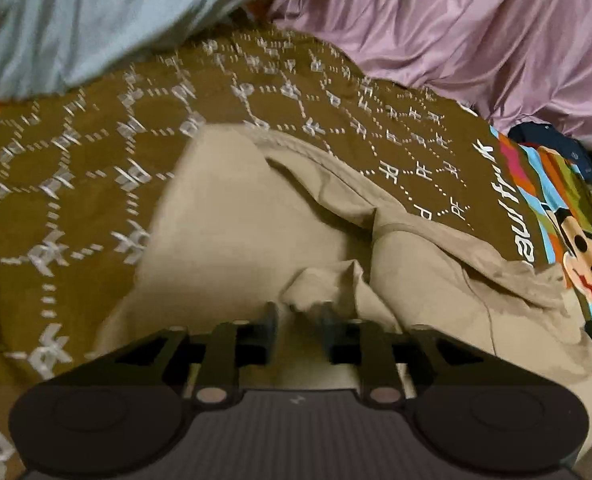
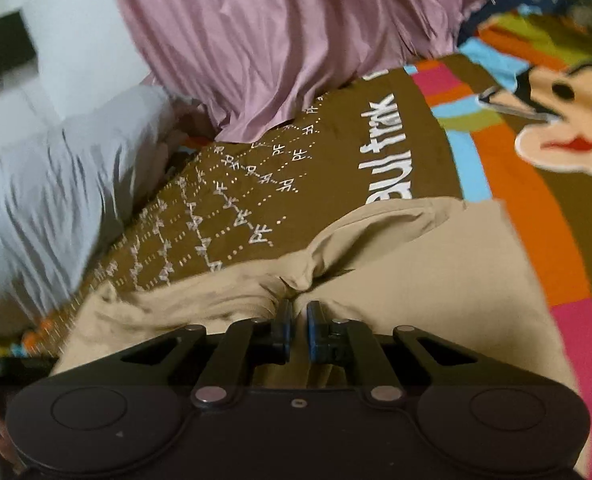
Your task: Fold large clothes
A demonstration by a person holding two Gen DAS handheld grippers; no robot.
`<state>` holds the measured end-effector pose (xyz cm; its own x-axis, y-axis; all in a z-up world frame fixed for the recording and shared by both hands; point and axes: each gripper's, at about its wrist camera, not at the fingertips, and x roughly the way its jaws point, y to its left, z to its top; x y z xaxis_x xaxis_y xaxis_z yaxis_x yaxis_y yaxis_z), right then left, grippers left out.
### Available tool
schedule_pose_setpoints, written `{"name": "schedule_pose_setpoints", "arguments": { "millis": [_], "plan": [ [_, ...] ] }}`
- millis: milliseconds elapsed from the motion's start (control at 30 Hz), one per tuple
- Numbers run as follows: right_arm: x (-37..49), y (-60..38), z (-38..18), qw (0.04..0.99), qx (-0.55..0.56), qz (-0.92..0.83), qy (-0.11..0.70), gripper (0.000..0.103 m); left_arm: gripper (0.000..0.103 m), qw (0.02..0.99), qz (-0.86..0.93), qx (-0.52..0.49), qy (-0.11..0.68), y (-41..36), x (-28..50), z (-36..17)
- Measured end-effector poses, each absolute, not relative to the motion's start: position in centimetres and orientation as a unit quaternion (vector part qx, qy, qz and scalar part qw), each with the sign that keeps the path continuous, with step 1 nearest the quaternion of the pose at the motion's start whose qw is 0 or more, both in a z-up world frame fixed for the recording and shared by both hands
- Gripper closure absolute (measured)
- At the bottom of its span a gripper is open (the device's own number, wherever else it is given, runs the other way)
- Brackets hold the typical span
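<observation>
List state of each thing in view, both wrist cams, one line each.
left gripper: shut on a raised bunch of the beige garment.
right gripper: shut on a pinched fold of it.
beige garment: partly folded, wrinkled, lying on the blanket.
brown patterned blanket: spread flat under the garment.
purple sheet: crumpled.
light blue sheet: bunched.

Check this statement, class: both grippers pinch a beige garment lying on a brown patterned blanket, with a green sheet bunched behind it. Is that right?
Not quite. The bunched sheet is lilac, as the right wrist view shows. The rest holds: left gripper and right gripper pinch the beige garment on the brown patterned blanket.
</observation>
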<state>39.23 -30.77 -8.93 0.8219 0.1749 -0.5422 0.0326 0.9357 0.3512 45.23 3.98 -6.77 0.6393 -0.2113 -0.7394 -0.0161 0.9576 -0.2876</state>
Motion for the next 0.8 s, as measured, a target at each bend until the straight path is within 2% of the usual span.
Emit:
{"name": "schedule_pose_setpoints", "arguments": {
  "millis": [33,100,167,233,300,433,500,600,700,800],
  "plan": [
    [38.5,-30.8,-8.5,0.945,0.158,0.03,0.286,0.081,0.052,0.9,-0.059,-0.133,0.41,4.4,44.4,-6.2],
    [37.1,-30.7,-7.4,0.956,0.127,0.021,0.263,0.077,0.05,0.912,-0.073,-0.129,0.382,4.4,42.6,-4.9],
    [35.9,-30.2,-6.0,0.967,0.093,0.021,0.237,0.073,0.038,0.921,-0.089,-0.122,0.36,3.6,41.7,-3.6],
    [35.5,-28.9,-5.2,0.972,0.066,0.041,0.224,0.064,0.032,0.925,-0.1,-0.11,0.351,2.1,41.4,-2.9],
    [35.5,-26.9,-5.2,0.969,0.045,0.068,0.235,0.058,0.031,0.923,-0.115,-0.083,0.357,0.3,41.1,-2.7],
    [36.0,-23.4,-8.0,0.951,-0.018,0.076,0.298,0.058,0.032,0.908,-0.099,-0.006,0.406,-3.4,41.5,-5.5],
    [36.5,-23.6,-10.7,0.943,-0.012,0.068,0.325,0.058,0.033,0.898,-0.086,0.005,0.431,-4.2,41.7,-7.9],
    [37.0,-24.4,-13.7,0.94,0.009,0.068,0.334,0.056,0.03,0.903,-0.078,-0.005,0.422,-4.4,41.5,-9.3],
    [37.0,-25.0,-13.6,0.941,0.027,0.077,0.327,0.055,0.03,0.899,-0.077,-0.012,0.43,-3.9,41.2,-8.5],
    [35.2,-25.9,-11.2,0.944,0.049,0.08,0.315,0.053,0.026,0.903,-0.074,-0.029,0.423,-2.4,39.6,-6.6]
  ]
}}
